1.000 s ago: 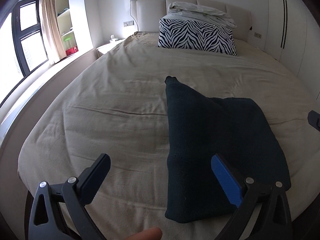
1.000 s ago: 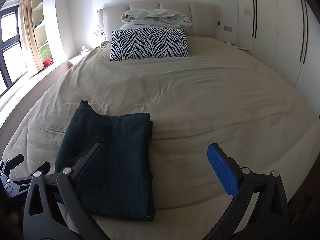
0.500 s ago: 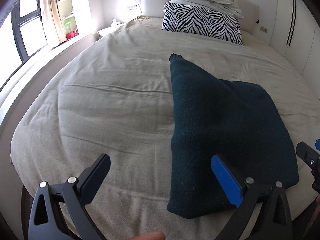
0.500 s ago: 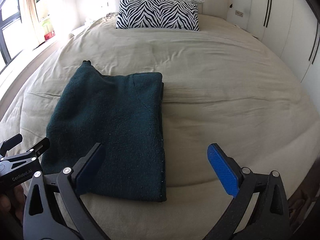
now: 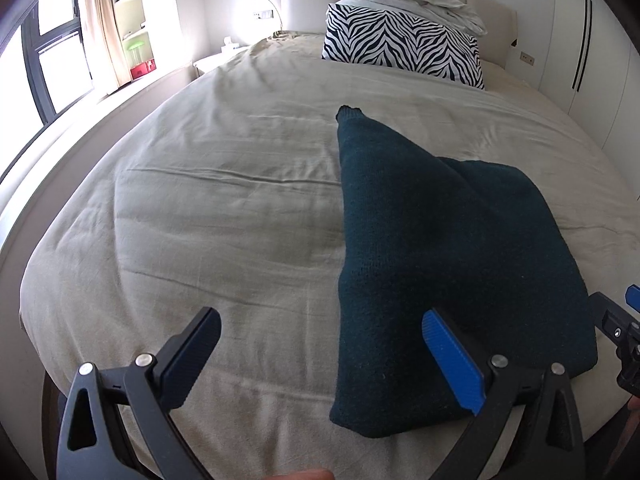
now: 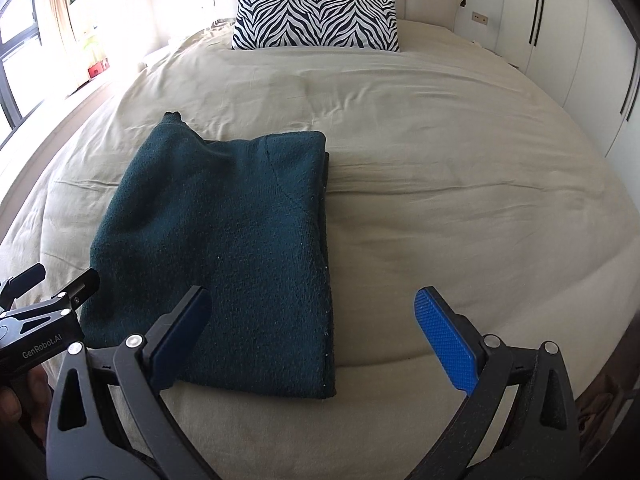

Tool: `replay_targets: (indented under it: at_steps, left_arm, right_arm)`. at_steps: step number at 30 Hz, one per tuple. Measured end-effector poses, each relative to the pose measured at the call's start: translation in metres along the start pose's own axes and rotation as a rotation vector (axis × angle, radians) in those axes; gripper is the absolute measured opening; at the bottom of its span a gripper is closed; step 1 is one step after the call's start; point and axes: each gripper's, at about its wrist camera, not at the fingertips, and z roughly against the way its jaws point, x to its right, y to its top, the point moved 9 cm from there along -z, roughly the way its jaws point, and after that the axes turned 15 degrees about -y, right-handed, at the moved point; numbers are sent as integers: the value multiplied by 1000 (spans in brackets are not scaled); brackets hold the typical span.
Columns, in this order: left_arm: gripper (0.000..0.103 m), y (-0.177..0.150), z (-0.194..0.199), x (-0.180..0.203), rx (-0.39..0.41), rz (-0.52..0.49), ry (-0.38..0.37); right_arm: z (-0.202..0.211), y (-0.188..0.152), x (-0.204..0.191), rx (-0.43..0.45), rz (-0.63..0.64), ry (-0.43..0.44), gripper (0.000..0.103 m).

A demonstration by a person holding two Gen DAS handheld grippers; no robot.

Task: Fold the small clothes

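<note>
Both the left gripper [image 5: 320, 364] and right gripper [image 6: 324, 336] hold their fingers apart, empty, over the folded dark-green sweater [image 6: 224, 240] on the bed [image 6: 440, 200].

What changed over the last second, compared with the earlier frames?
Both claws came in toward the dark green sweater, which now fills more of each view; the left claw and right claw stayed open, taking hold of nothing. The sweater lies folded as before on the beige bed cover, and the zebra pillow is unmoved.
</note>
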Motion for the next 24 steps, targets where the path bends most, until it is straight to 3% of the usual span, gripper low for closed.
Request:
replay_targets:
  at_steps: [24]
  left_arm:
    - [103,-1,-3,0,-5,0,1]
  right_arm:
    - [-6,-6,-4,-22,-8,8,103]
